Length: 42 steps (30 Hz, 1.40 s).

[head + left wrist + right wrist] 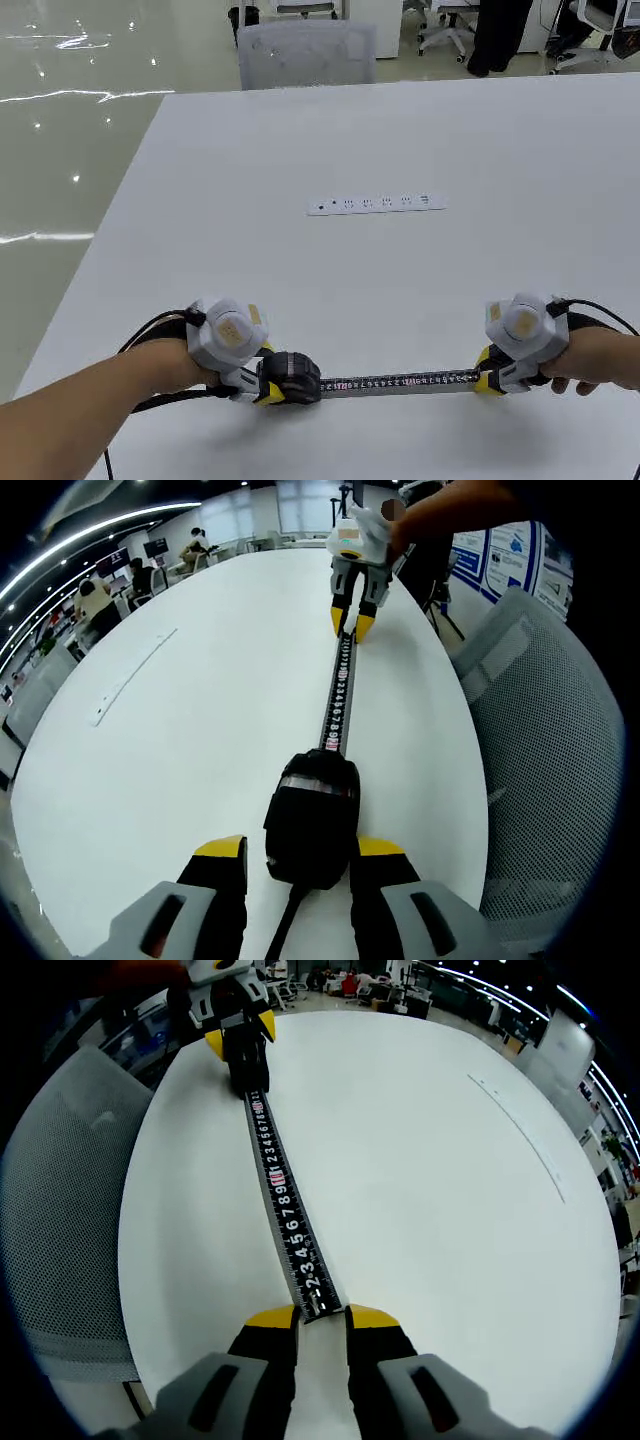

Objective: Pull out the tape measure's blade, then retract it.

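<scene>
Left gripper (300, 848) clamps the tape measure (312, 815); right gripper (321, 1317) pinches the end of its extended blade (285, 1200)

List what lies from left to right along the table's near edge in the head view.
In order: left tongs → tape measure case, gripped by them → pulled-out blade → right tongs, pinching the blade's end.

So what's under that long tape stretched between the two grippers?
Just the white table; the blade runs over it from the black case in the left gripper to the right gripper. The strip of tabletop beneath the blade is covered.
</scene>
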{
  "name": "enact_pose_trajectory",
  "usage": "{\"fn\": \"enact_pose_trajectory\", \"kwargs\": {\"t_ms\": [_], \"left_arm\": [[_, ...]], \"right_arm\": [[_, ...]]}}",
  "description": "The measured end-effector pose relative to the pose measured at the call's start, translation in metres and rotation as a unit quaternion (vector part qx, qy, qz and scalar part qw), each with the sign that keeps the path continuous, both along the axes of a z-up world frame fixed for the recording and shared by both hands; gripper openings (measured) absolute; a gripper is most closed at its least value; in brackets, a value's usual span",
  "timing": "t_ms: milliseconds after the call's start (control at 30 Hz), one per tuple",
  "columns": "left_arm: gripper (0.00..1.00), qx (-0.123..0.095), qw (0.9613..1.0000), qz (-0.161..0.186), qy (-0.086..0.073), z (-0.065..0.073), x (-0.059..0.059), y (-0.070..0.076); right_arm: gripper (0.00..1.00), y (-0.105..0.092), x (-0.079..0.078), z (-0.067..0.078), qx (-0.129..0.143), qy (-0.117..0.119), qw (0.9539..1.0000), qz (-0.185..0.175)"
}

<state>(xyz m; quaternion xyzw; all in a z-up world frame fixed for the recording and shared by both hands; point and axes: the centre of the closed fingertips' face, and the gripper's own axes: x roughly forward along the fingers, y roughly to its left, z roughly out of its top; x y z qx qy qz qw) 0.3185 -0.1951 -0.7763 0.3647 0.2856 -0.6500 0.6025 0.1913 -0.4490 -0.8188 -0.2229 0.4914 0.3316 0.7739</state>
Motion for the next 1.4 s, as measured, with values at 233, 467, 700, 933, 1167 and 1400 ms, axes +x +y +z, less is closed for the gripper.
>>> {"fn": "enact_pose_trajectory", "kwargs": {"t_ms": [233,467,700,933,1167,1400], "left_arm": [[0.69,-0.064,0.9915,0.112,-0.019,0.022,0.027,0.013],[0.9,-0.114,0.9724,0.203,0.013,0.033,0.033,0.032],[0.99,-0.159,0.9451,0.282,0.043,0.032,0.027,0.067],[1.0,-0.155,0.9401,0.299,0.052,0.023,0.007,0.091],[1.0,-0.173,0.9328,0.31,0.059,0.025,-0.01,0.105],[1.0,-0.195,0.9268,0.318,0.043,0.034,-0.016,0.112]], "right_arm": [[0.36,-0.002,-0.002,0.007,0.022,-0.034,0.9976,-0.056],[0.43,0.0,-0.009,0.023,0.049,-0.064,0.9908,-0.109],[0.56,-0.006,-0.026,0.037,0.066,-0.096,0.9794,-0.165],[0.74,-0.013,-0.049,0.048,0.081,-0.137,0.9656,-0.206],[0.89,-0.022,-0.069,0.067,0.093,-0.18,0.9509,-0.234],[0.96,-0.023,-0.092,0.072,0.088,-0.198,0.9456,-0.242]]}}
